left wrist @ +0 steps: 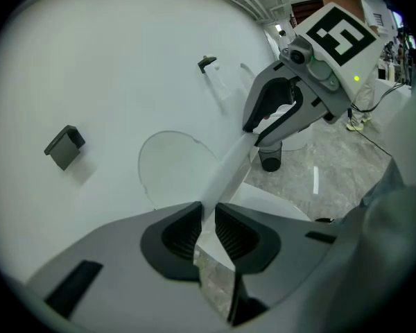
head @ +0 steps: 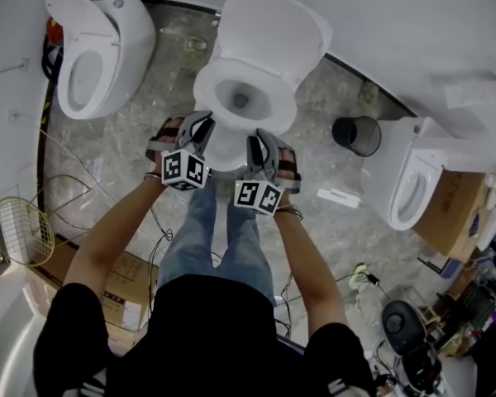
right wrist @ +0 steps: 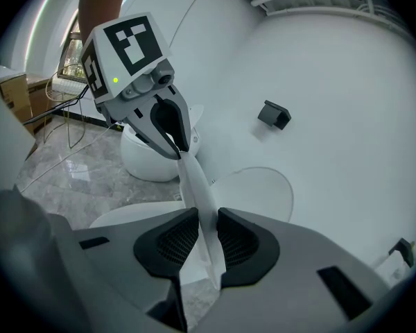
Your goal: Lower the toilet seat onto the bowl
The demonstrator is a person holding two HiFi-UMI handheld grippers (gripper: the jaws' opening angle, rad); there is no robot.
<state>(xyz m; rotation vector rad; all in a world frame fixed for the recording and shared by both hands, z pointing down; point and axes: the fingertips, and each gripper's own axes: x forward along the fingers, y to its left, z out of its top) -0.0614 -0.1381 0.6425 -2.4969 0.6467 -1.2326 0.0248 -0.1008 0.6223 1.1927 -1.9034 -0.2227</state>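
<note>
The white toilet [head: 246,98] stands mid-floor with its lid [head: 273,31] raised at the back. The seat [head: 223,77] sits low over the bowl; whether it touches the rim I cannot tell. My left gripper [head: 200,128] and right gripper [head: 256,145] are side by side at the seat's front edge. In the left gripper view the left gripper [left wrist: 206,231] is shut on the thin white seat edge [left wrist: 229,168], which runs on to the right gripper [left wrist: 263,127]. The right gripper [right wrist: 206,245] likewise clamps that edge [right wrist: 194,182], with the left gripper [right wrist: 173,141] beyond.
A second toilet [head: 99,48] stands at the back left and a third [head: 413,180] at the right. A black bin [head: 357,135] sits between. Cardboard boxes [head: 455,213], a wire basket [head: 21,230] and floor cables lie around. The person's legs [head: 223,238] stand before the bowl.
</note>
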